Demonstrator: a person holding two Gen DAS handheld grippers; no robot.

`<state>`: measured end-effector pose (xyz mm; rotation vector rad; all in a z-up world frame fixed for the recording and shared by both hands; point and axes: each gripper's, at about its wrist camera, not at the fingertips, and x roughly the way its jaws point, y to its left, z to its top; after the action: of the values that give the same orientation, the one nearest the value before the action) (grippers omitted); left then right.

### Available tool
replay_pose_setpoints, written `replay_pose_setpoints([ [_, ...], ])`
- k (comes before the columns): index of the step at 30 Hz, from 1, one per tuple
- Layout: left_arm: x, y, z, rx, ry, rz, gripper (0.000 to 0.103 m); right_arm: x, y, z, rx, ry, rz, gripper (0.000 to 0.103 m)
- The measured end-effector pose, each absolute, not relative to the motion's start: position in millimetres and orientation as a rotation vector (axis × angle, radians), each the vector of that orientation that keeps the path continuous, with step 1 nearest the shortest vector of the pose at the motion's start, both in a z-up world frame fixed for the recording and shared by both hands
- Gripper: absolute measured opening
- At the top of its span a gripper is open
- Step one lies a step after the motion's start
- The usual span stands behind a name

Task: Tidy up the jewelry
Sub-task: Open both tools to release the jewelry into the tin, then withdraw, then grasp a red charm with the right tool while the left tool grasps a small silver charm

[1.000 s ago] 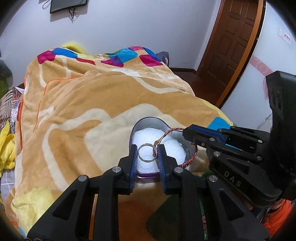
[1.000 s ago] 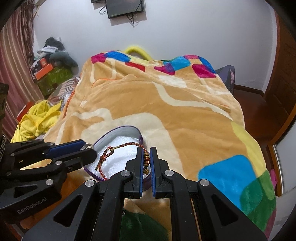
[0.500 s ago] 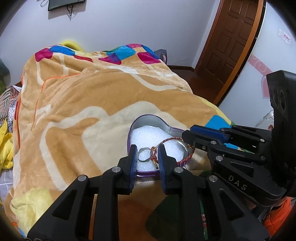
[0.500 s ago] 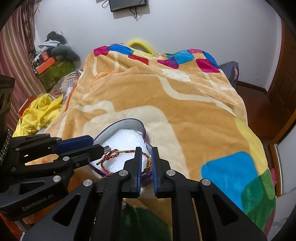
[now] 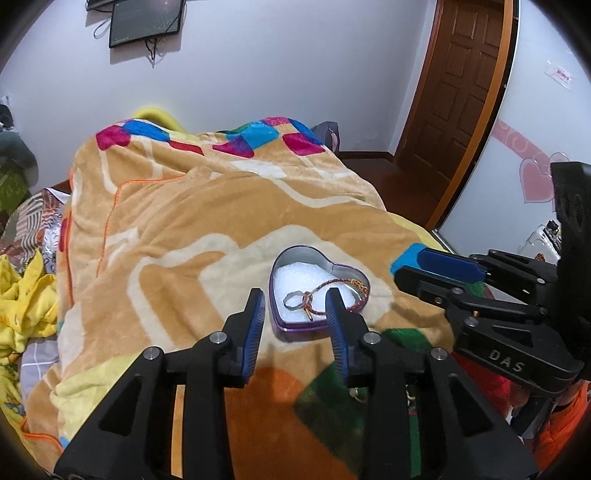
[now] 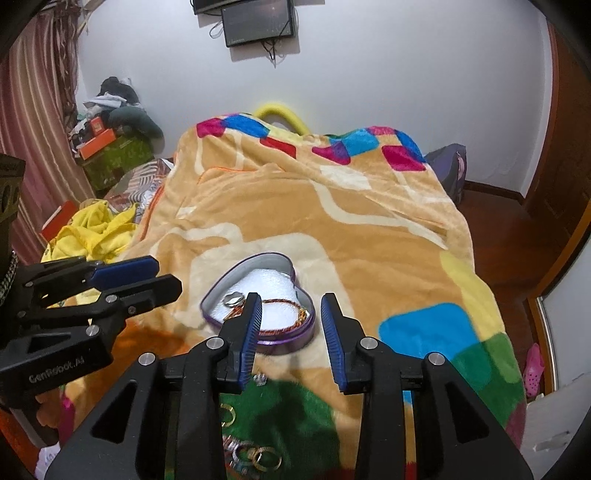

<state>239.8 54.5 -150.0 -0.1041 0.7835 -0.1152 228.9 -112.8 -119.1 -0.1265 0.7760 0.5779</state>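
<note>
Both the left gripper (image 5: pixel 295 308) and right gripper (image 6: pixel 290 314) are hanging spread wide and empty. The silver ring (image 5: pixel 293 299) and braided bracelet (image 5: pixel 341 291) are lying inside the heart-shaped tin (image 5: pixel 314 326), just ahead of the fingertips on the blanket (image 5: pixel 207 221).

You have an orange-tan plush blanket (image 6: pixel 332 221) with bright colour blocks spread over the bed ahead of you. A dark monitor (image 6: pixel 258 20) hangs on the white wall, cables dangling beneath it. To your left, crumpled yellow cloth (image 6: pixel 92 232) lies beside the blanket, with orange boxes (image 6: pixel 98 142) and piled clothes further back by a striped curtain (image 6: pixel 33 110). On your right stands a brown panelled door (image 5: pixel 461 96), and pink heart decals (image 5: pixel 532 177) mark the nearby wall.
</note>
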Motion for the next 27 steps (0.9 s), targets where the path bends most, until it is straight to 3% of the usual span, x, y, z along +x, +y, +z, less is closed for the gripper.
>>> replay_pose_setpoints([
  [13, 193, 43, -144, -0.104, 0.805, -0.119, 0.033, 184, -133, -102, -0.151, 0.726, 0.545, 0.031],
  [27, 165, 17, -197, -0.092, 0.955, -0.175, 0.033, 158, -157, -138, -0.137, 0.817, 0.526, 0.031],
])
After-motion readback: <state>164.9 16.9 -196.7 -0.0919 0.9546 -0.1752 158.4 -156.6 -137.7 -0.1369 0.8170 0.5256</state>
